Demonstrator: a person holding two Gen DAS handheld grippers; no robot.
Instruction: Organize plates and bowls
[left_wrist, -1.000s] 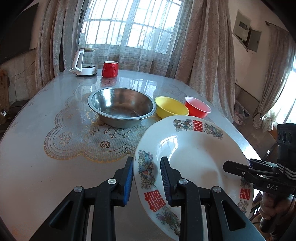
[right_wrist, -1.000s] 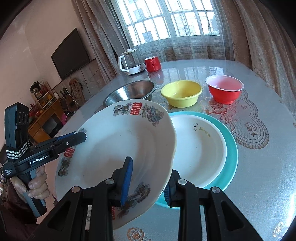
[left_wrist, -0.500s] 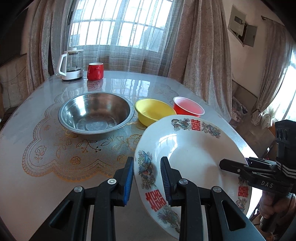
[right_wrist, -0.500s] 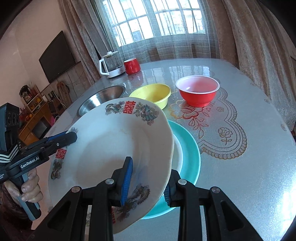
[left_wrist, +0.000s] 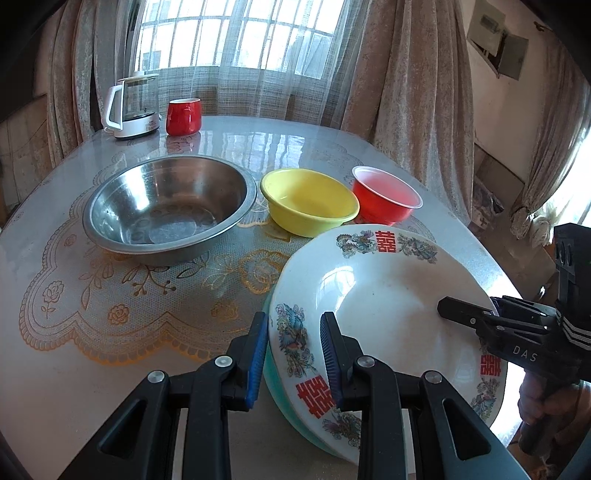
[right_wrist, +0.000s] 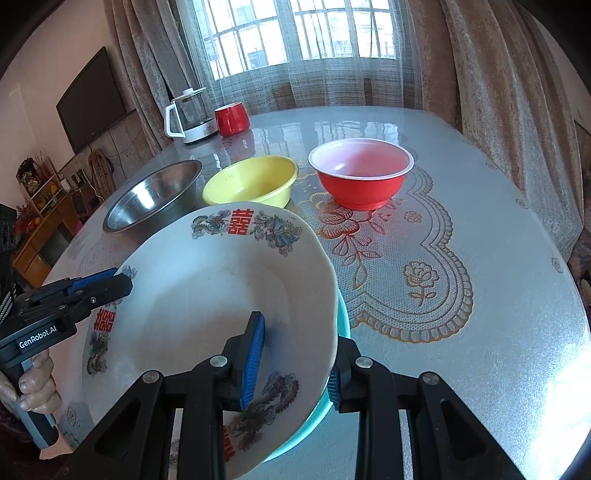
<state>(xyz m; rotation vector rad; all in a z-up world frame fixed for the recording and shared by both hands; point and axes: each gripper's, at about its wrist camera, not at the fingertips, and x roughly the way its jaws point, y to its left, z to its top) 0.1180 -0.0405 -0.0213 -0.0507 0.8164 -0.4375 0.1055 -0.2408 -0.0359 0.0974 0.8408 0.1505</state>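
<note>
Near the table's (right_wrist: 480, 206) front edge, a large white ceramic plate with red characters and painted birds (left_wrist: 376, 295) is gripped on opposite rims by the left gripper (left_wrist: 293, 354) and the right gripper (right_wrist: 295, 354), just above a teal plate (right_wrist: 341, 314). Stacking seems nearly done. A steel bowl (left_wrist: 170, 210), yellow bowl (left_wrist: 308, 201) and red bowl (left_wrist: 384, 199) are not yet nested, side by side mid-table.

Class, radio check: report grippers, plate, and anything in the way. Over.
Left gripper and right gripper both shut on white plate. Plate tilted over teal plate. Yellow bowl close beyond; path clear.
</note>
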